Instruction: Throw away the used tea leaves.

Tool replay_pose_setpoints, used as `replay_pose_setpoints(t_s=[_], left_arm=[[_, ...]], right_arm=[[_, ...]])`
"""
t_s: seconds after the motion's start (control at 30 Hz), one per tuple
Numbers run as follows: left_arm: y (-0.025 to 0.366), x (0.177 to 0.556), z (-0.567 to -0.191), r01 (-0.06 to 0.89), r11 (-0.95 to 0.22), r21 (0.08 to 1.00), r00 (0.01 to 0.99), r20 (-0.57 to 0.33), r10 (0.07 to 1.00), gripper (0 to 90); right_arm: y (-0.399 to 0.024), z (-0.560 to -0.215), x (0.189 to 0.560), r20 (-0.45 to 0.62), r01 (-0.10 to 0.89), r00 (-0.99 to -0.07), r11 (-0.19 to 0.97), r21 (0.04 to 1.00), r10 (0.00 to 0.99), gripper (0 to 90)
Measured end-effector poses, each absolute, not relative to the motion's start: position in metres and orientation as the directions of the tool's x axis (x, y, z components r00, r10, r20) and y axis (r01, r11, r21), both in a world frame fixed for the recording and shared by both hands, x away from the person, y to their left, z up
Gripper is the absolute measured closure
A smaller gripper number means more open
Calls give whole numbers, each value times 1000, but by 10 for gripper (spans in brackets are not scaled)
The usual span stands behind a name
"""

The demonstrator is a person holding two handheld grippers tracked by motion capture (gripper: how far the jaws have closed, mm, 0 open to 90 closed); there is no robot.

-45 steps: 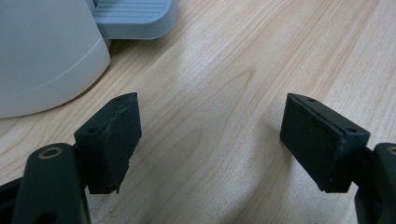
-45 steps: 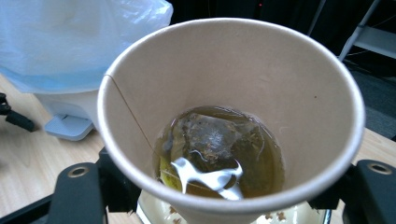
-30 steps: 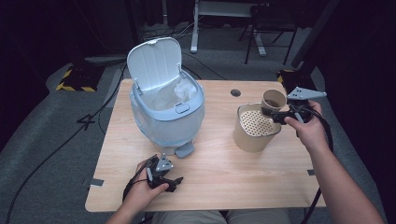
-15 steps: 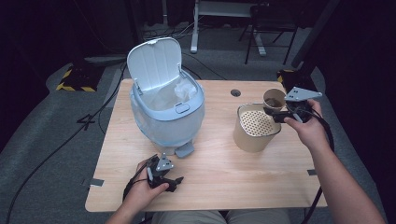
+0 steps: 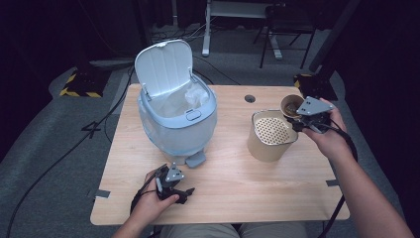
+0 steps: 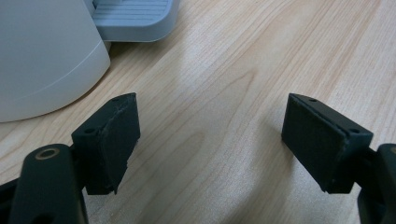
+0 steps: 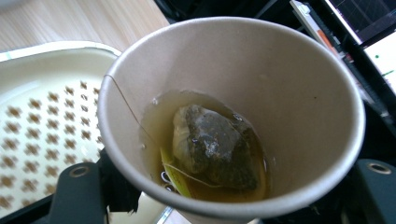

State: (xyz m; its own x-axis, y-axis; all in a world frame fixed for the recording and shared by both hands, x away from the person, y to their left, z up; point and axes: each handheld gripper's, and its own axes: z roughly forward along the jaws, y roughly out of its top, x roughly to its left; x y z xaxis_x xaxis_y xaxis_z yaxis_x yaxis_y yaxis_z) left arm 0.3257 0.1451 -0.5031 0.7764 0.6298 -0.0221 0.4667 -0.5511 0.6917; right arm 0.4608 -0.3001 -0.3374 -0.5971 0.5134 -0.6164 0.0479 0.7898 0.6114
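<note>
Currently right gripper [image 5: 297, 119] clamps paper cup [image 7: 233, 116] holding tea bag [image 7: 212, 147] beside strainer pot [image 5: 270, 135]; left gripper [image 6: 210, 149] apart on surface [image 5: 233, 183].

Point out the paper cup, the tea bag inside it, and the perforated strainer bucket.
paper cup [image 7: 303, 98]: right gripper view, inner wall.
tea bag [image 7: 212, 147]: right gripper view, wet pouch.
perforated strainer bucket [image 5: 265, 146]: high view, outer wall.

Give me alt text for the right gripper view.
A paper cup, gripped in the right claw, holds a wet tea bag in a little tea. Behind it at left is a cream container with a perforated strainer top, on a wooden table.
</note>
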Motion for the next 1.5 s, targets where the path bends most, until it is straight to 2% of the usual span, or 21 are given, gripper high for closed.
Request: replay_pose_setpoints(t_s=[0.3,0.43,0.47,0.5,0.7,0.87,1.03,1.07,1.1,1.17,1.27,1.5], left_arm=[[145,326,-503,467,-549,693,775,-21,632,200],[145,326,-503,467,-549,693,775,-21,632,200],[145,326,-503,467,-549,693,775,-21,632,200],[145,326,-503,467,-549,693,775,-21,632,200],[145,326,-503,467,-549,693,775,-21,632,200],[145,326,-503,470,-548,692,772,-21,635,199],[145,326,-503,470,-550,690,773,-22,634,199],[145,326,-503,470,-550,690,773,-22,634,199],[145,326,-503,470,-549,691,773,-22,634,198],[145,326,-503,470,-549,691,773,-22,634,198],[145,326,-503,470,-549,691,773,-22,634,198],[145,326,-503,470,-549,691,773,-21,634,199]], right_arm=[[-291,-338,457,-780,-11,-521,912,411,345,297],[-285,-337,452,-892,-64,-418,974,216,171,298],[-285,-337,452,-892,-64,-418,974,216,171,298],[-282,-336,450,-921,-73,-381,990,120,83,298],[-272,-338,444,-959,-62,-242,988,-139,-150,300],[-268,-345,441,-937,-29,-125,946,-324,-325,301],[-266,-349,438,-863,10,-29,863,-506,-505,301],[-266,-349,438,-863,10,-29,863,-506,-505,301],[-265,-351,437,-819,31,14,819,-573,-574,302],[-262,-352,435,-770,58,55,772,-633,-636,303],[-259,-354,434,-720,69,85,725,-685,-688,302],[-256,-355,433,-694,79,117,703,-706,-710,301]])
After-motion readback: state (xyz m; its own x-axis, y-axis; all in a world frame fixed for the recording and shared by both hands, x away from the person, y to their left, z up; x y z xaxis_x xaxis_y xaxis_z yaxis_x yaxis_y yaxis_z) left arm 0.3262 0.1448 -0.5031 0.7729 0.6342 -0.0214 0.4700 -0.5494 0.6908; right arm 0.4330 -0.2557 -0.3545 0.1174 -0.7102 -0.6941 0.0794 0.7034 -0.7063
